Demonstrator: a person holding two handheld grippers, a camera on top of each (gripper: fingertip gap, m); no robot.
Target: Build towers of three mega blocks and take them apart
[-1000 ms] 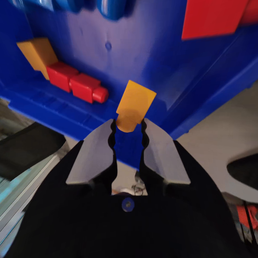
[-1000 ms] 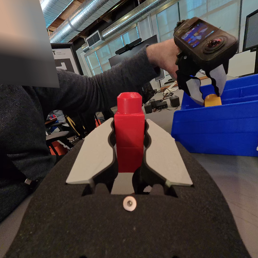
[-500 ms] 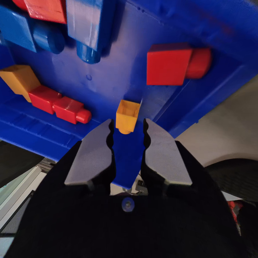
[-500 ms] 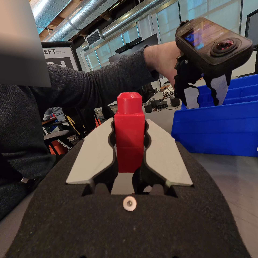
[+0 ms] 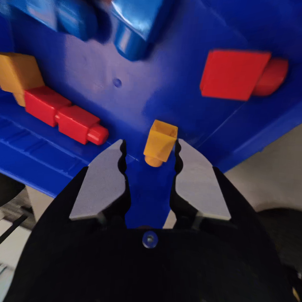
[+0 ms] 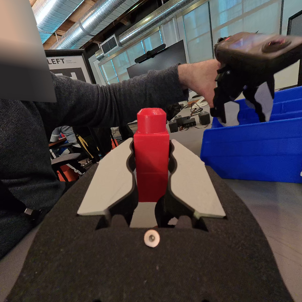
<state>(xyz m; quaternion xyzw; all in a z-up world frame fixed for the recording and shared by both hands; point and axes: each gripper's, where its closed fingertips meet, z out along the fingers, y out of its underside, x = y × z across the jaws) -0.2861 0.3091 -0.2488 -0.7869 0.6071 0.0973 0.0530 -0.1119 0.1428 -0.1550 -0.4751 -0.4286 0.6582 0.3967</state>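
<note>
1. Bin [image 5: 163,91]: blue.
2. Loose single block [image 5: 159,143]: orange-yellow.
3. Joined row [image 5: 65,117], left: two red blocks, one orange-yellow.
4. Far blocks [image 5: 127,29]: glossy blue.
5. Two-block stack [image 6: 151,163]: red.
6. Gripper fingers [image 6: 112,176]: grey faces, black edges.

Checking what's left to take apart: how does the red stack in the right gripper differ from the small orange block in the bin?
The red stack is two joined blocks, the orange block a single one. The red stack stands upright, clamped in the right gripper; the orange block lies loose in the blue bin, under the open left gripper. Both have one stud.
</note>
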